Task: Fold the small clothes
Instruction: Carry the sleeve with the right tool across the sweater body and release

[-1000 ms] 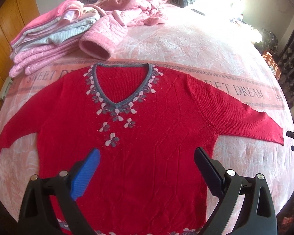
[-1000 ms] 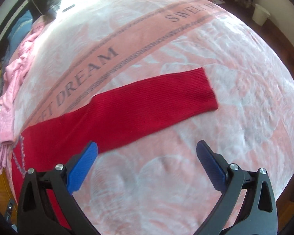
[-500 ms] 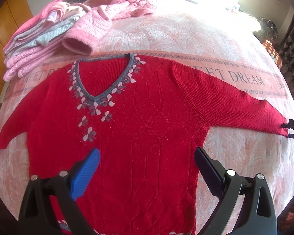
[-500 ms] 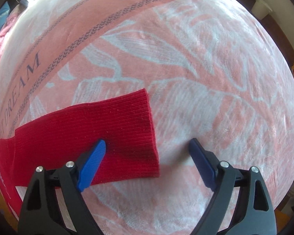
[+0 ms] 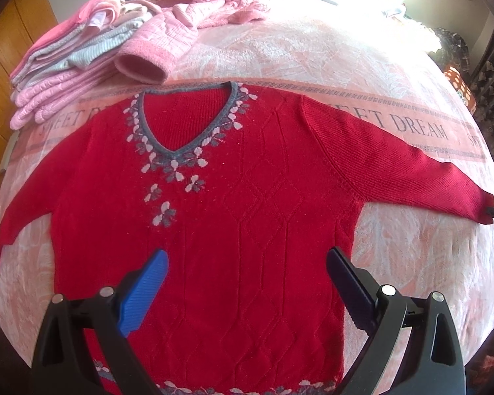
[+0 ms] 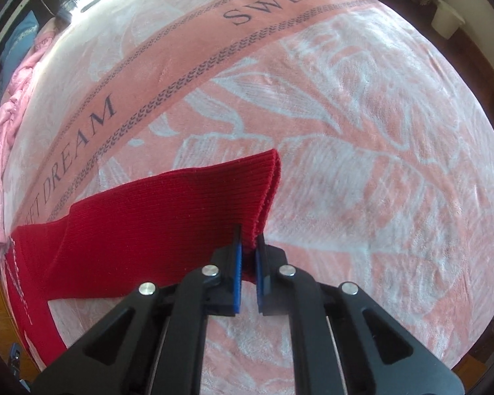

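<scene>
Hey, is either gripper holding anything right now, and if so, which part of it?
The right gripper is shut on the red sweater, pinching the cuff end of its sleeve. The left gripper is open above the sweater's body, holding nothing.

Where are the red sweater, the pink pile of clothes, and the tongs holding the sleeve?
red sweater [image 5: 247, 230]: left wrist view, chest.
pink pile of clothes [image 5: 66, 75]: left wrist view, folded edges.
right tongs [image 6: 248, 247]: right wrist view, tips.

Left claw [image 5: 245, 283]: black plastic arms, ribbed blue pads, silver round screws at the joints. Right claw [image 6: 248, 271] is the same build, four silver screws showing.
</scene>
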The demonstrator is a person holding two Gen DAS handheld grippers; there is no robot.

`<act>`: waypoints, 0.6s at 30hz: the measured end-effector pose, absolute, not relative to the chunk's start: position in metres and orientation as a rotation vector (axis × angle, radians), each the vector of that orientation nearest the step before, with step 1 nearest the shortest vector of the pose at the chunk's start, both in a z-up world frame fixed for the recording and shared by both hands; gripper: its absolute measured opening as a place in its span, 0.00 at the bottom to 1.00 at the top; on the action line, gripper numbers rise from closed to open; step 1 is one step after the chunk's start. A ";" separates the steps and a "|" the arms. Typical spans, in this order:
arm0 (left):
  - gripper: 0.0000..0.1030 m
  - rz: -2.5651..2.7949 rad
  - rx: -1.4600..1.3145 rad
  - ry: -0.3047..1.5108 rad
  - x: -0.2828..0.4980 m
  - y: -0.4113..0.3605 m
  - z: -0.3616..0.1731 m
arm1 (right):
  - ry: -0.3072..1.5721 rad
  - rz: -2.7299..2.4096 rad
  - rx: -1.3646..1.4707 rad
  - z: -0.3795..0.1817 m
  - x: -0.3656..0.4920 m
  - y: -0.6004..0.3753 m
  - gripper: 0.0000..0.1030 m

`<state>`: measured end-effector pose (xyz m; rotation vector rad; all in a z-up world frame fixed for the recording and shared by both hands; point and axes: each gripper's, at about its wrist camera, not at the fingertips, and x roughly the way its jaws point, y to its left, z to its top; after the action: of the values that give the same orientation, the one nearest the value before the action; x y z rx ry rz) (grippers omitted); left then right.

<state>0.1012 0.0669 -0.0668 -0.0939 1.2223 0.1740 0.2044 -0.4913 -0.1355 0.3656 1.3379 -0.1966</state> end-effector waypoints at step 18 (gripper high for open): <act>0.94 0.329 -0.177 1.178 0.064 0.211 -0.064 | 1.272 0.513 0.303 -0.053 0.259 -0.107 0.05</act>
<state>0.0643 0.2114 -0.0643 -0.1773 1.1779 0.3293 0.2594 -0.1066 -0.0533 0.3025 1.2718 0.5129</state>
